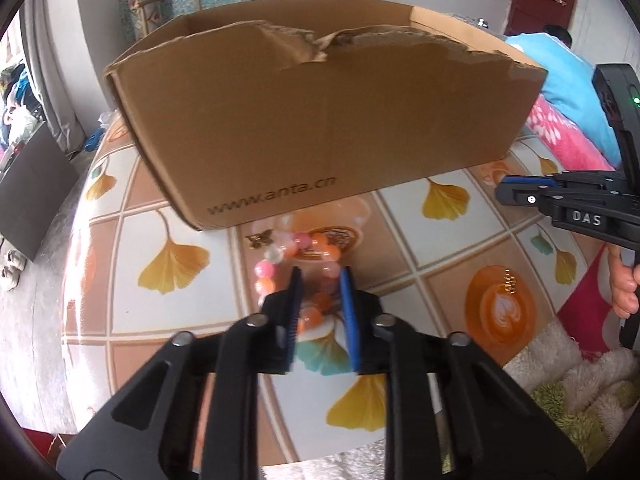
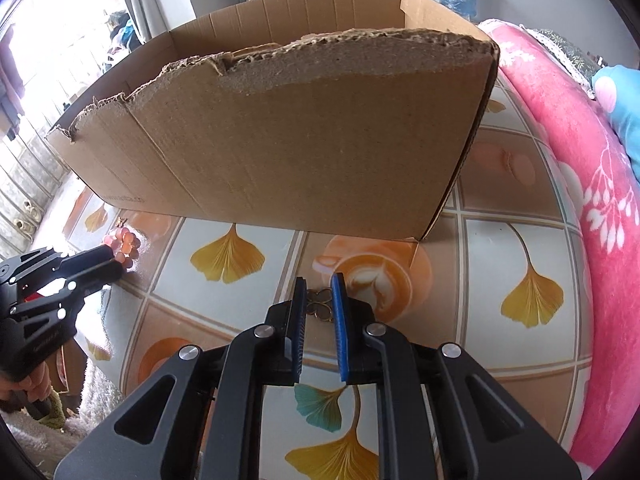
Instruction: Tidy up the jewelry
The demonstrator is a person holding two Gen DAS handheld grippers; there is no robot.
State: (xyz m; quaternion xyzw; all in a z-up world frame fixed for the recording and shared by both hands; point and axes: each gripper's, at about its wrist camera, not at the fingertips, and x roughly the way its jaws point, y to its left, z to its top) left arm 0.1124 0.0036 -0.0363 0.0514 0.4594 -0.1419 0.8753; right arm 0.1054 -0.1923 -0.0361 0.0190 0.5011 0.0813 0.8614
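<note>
A bead bracelet [image 1: 296,248] of pink, orange and clear beads lies on the patterned table in front of the cardboard box [image 1: 320,120]. My left gripper [image 1: 320,280] is open, its blue pads on either side of the bracelet's near part. The bracelet also shows in the right wrist view [image 2: 124,242], next to the left gripper's tip. My right gripper [image 2: 319,286] is open around a small gold ring piece [image 2: 320,306] on the table. A small gold earring [image 1: 509,280] lies on the coffee-cup print in the left wrist view. The right gripper [image 1: 516,194] shows at the right edge there.
The open-topped box [image 2: 280,128] with torn rim stands just beyond both grippers. A gold butterfly charm [image 1: 258,239] lies by the bracelet. A pink blanket [image 2: 592,200] borders the table's right side, and a fluffy white rug [image 1: 580,380] lies below it.
</note>
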